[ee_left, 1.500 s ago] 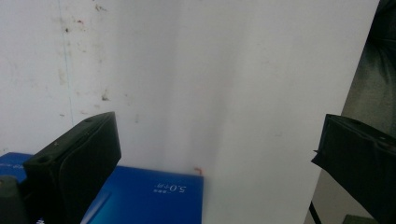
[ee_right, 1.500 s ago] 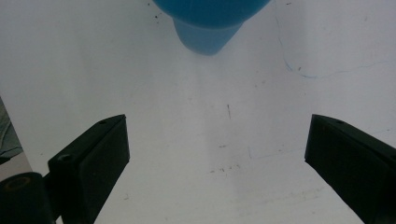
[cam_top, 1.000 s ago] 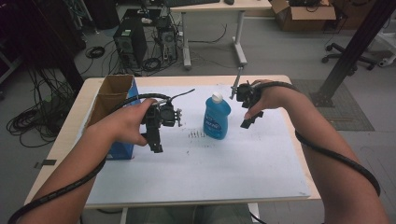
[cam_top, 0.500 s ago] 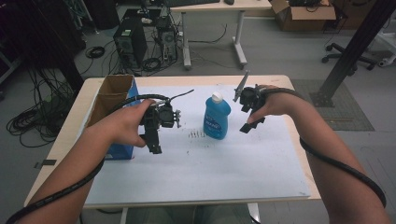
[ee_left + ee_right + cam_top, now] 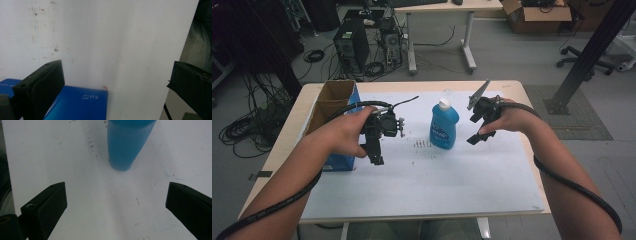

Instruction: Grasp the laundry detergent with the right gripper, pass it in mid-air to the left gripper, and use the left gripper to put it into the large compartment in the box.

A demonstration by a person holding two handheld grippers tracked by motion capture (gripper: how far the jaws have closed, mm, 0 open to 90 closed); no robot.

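Blue dish-soap bottle [image 5: 444, 124] stands upright mid-table between both grippers, nothing blocking it. Right gripper [image 5: 478, 128] hovers just beside it, jaws spread; left gripper [image 5: 375, 152], jaws likewise apart, hangs near a blue cardboard box [image 5: 338, 120].

The left tool [image 5: 112, 92] points down at the white table [image 5: 105, 42], its two black jaws set wide apart with nothing between them; a blue box [image 5: 80, 105] with small white print lies low in the frame, just beside the left-hand jaw; faint dark specks mark the table's surface.
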